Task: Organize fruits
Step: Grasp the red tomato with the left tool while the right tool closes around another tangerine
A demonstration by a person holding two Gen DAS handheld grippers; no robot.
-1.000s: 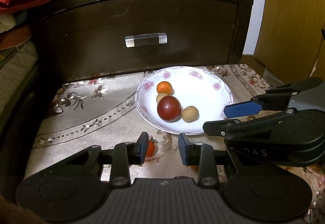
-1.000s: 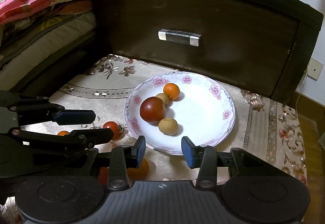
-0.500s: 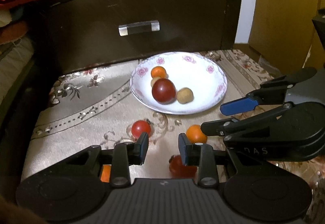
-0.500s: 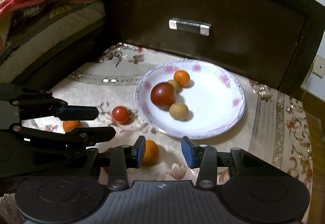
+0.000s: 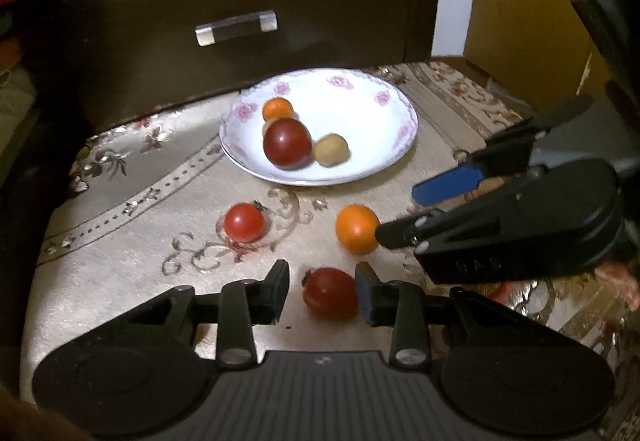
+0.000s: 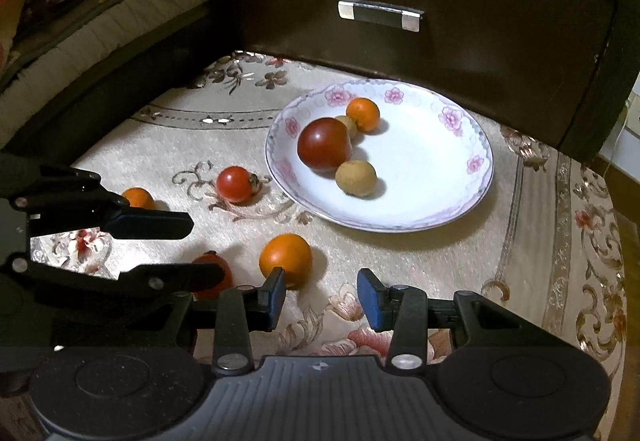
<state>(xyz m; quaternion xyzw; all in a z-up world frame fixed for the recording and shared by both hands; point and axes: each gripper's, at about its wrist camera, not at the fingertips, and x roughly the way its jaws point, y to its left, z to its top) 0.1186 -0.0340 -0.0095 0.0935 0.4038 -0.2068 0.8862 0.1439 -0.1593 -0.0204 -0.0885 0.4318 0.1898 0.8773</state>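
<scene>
a red tomato (image 5: 330,293) is seen on the cloth-covered bench between the open jaws of the left gripper (image 5: 322,291), near the white plate (image 5: 394,157). the right gripper (image 6: 321,292) is empty, jaws open. squeezing should be gentle and centred.

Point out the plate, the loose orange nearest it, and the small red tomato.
plate (image 6: 448,177), right wrist view, bare white inside
orange (image 6: 285,259), right wrist view, middle of its skin
tomato (image 6: 234,184), right wrist view, its glossy front
</scene>
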